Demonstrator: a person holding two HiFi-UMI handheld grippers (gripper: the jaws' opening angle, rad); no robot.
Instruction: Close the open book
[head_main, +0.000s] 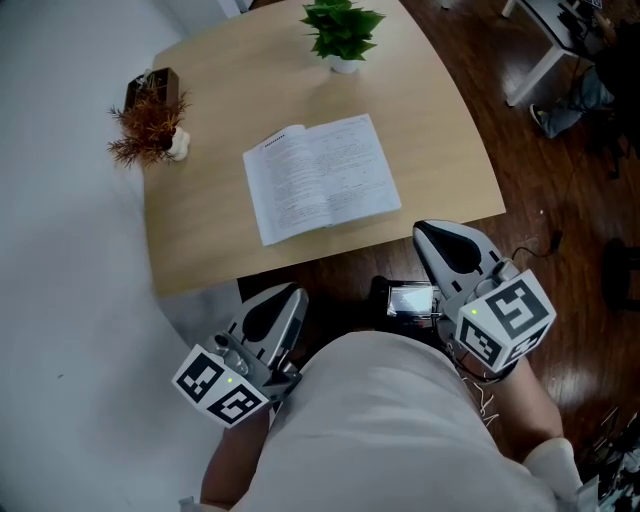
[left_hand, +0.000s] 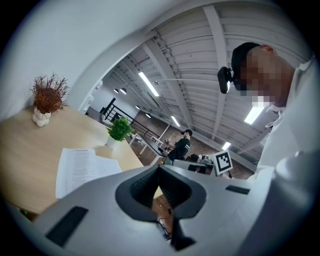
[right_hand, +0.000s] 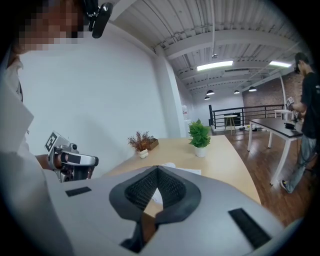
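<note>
An open book (head_main: 320, 178) lies flat on the wooden table (head_main: 440, 130), white printed pages up, spine running away from me. My left gripper (head_main: 295, 292) is held low by my body, in front of the table's near edge and short of the book; its jaws meet at the tips with nothing between them. My right gripper (head_main: 425, 228) sits at the table's near right corner, also shut and empty. The left gripper view shows the book (left_hand: 80, 167) to the left of the left gripper (left_hand: 159, 167). Over the right gripper (right_hand: 157, 169) only a sliver of the book (right_hand: 187, 171) shows.
A green potted plant (head_main: 342, 32) stands at the table's far edge. A dried reddish plant (head_main: 150, 120) sits at the far left corner. A white wall borders the table's left side. A small black device (head_main: 410, 298) hangs at my waist. A person (left_hand: 181, 147) stands far off.
</note>
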